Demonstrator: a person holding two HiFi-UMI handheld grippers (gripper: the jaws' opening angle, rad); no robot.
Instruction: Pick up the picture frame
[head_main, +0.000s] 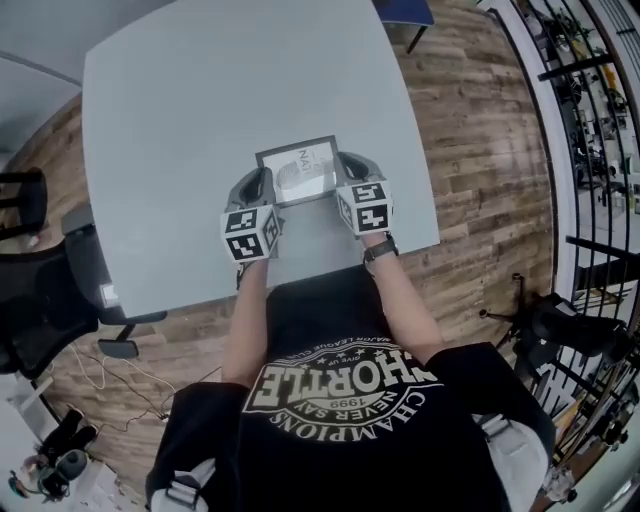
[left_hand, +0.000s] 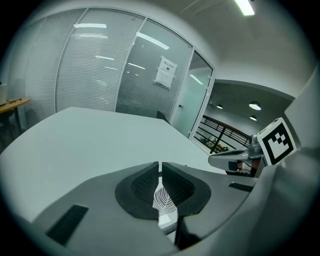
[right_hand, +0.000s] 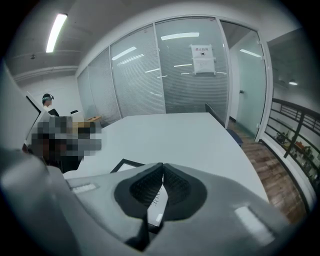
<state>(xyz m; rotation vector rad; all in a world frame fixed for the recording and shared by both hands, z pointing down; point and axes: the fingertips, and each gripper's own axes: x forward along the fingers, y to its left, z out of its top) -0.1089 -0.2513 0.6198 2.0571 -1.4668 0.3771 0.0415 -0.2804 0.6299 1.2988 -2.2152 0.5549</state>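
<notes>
A black-edged picture frame (head_main: 303, 168) with a white print lies on the grey table (head_main: 180, 90), near its front edge. My left gripper (head_main: 262, 182) is at the frame's left edge and my right gripper (head_main: 348, 165) at its right edge. Both point forward and down over it. In the left gripper view the jaws (left_hand: 160, 164) stand together, and the frame's leaf print (left_hand: 162, 200) shows beneath them. In the right gripper view the jaws (right_hand: 162, 166) also meet, above the frame's dark corner (right_hand: 125, 165). I see nothing pinched between either pair.
A black office chair (head_main: 40, 300) stands at the table's left and a blue seat (head_main: 405, 12) at its far end. Wooden floor and a black railing (head_main: 590, 120) run along the right. Glass partition walls (left_hand: 100, 70) close the room beyond the table.
</notes>
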